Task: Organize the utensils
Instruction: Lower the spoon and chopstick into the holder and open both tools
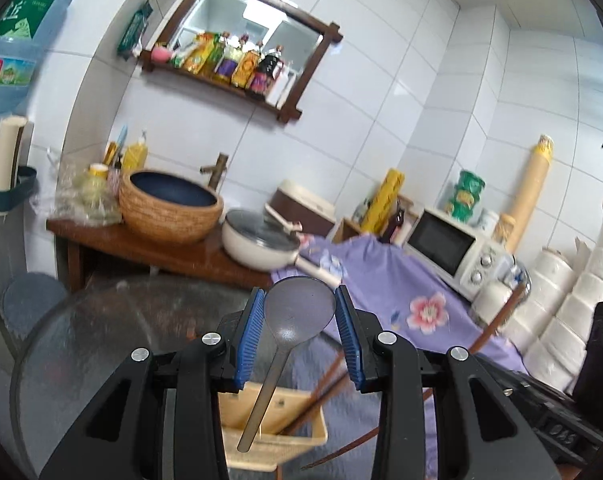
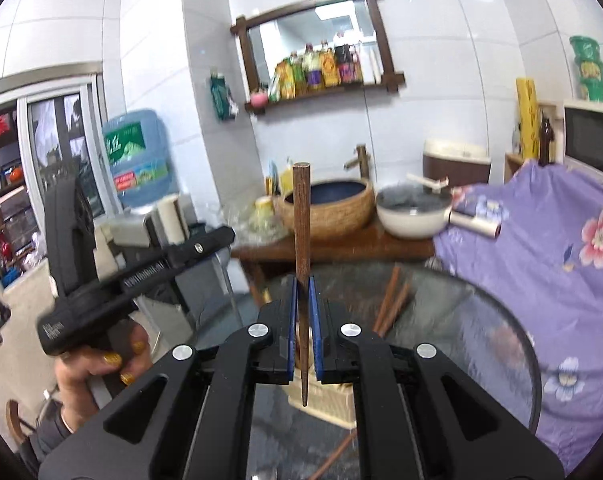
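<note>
The left gripper (image 1: 300,338) is pinching a grey spoon (image 1: 297,312) by its bowl, the handle hanging down over a beige utensil holder (image 1: 273,432) on the round glass table (image 1: 81,344). The right gripper (image 2: 302,332), its blue pads pressed tight, is clamping a brown wooden chopstick (image 2: 301,216) almost upright, the narrow tip pointing at the same holder (image 2: 333,404). More chopsticks (image 2: 393,300) are lying loose on the glass beyond. The step in hand looks like carrying both pieces to the holder; next, each needs lowering, narrow end first, into a slot before the jaws let go. Both tools are pointing slightly downward, and the person's left hand (image 2: 97,364) is gripping its tool's handle at the lower left of the right-wrist view.
</note>
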